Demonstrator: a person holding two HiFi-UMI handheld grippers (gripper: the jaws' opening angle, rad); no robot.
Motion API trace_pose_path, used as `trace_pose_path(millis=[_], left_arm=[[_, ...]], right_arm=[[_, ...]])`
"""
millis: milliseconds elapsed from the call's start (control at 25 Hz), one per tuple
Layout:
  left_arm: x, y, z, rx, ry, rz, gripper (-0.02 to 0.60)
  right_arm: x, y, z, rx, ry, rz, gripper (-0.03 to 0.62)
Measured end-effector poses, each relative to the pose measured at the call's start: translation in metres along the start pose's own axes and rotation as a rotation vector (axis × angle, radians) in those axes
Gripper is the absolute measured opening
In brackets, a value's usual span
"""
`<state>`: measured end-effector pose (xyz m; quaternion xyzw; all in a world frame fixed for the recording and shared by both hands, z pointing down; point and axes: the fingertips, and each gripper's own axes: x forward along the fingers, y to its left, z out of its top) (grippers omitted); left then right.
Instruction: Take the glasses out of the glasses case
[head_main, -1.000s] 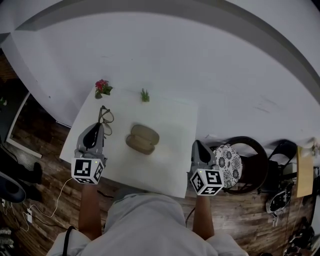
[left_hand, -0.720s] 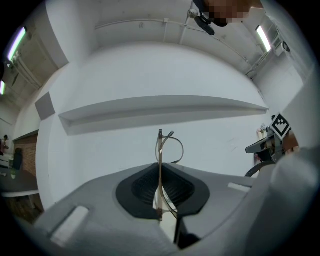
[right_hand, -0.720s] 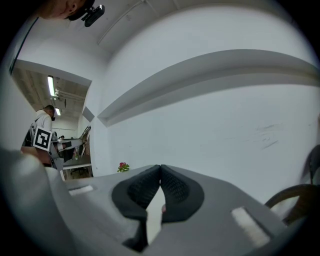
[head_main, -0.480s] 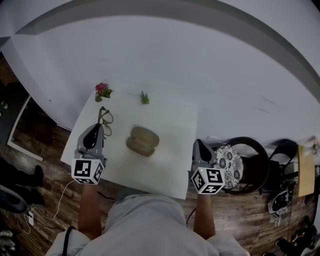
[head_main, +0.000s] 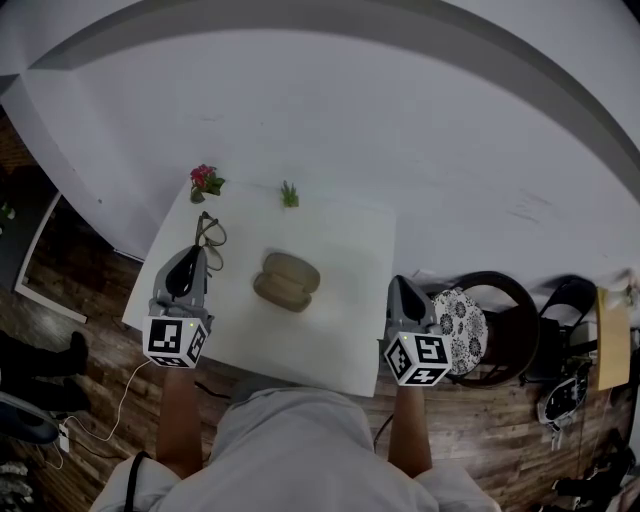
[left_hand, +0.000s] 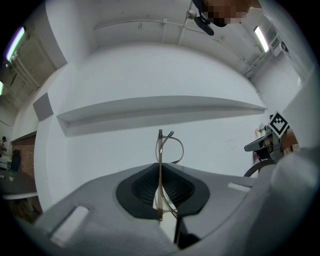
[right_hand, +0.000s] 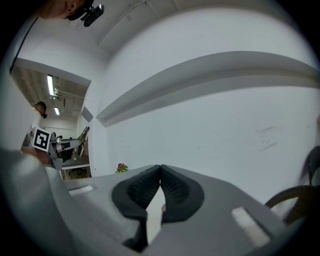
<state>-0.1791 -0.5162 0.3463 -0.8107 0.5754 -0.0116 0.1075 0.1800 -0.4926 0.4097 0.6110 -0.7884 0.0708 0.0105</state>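
White table (head_main: 345, 300) holds glasses case (head_main: 287, 281); left gripper (head_main: 198, 256) grips the glasses (left_hand: 160, 160).

I see the glasses (head_main: 211, 232), thin metal-framed, out of the case and pinched edge-on in my left gripper (head_main: 202, 256) over the left side of the white table (head_main: 340, 330). The glasses case (head_main: 286, 281), a tan oval clamshell, lies apart from them near the table's middle, apparently open.
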Motion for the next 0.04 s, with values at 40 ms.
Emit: trace_pose_path(millis=[40], left_arm=[[-0.0002, 0.0007, -0.0002, 0.000, -0.001, 0.000, 0.023]], right_arm=[[0.0001, -0.0001, 0.0000, 0.000, 0.000, -0.001, 0.002]])
